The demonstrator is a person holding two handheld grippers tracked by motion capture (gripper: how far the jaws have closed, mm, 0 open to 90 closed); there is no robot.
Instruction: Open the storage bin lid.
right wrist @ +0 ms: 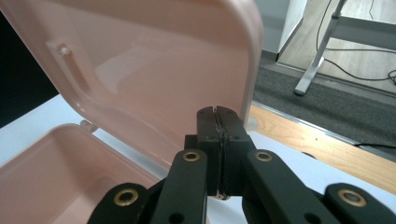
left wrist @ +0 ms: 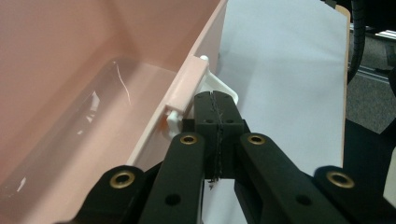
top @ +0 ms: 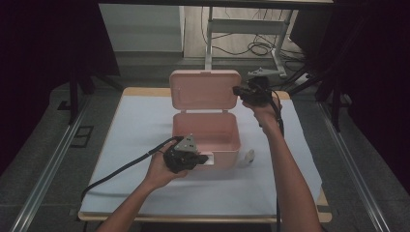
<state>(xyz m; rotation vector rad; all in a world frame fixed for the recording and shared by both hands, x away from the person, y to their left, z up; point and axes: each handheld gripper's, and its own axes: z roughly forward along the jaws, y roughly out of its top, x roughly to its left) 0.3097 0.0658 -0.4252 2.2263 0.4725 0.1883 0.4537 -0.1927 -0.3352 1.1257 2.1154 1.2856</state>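
Observation:
A pink plastic box (top: 227, 140) stands open in the middle of the table, its lid (top: 205, 92) raised upright at the back. My left gripper (top: 205, 158) is at the box's front wall, jaws shut with nothing between them. In the left gripper view its tips (left wrist: 215, 100) lie right beside the white latch (left wrist: 226, 89) on the pink front wall (left wrist: 184, 88). My right gripper (top: 235, 90) is held up at the lid's right edge, also shut and empty. In the right gripper view its tips (right wrist: 217, 114) sit just below the lid (right wrist: 154, 65); contact cannot be told.
A white sheet (top: 140, 125) covers the wooden table. A small white object (top: 249, 155) lies on it just right of the box. Beyond the far edge are a metal stand (top: 278, 53) and cables on the floor. Dark curtains flank both sides.

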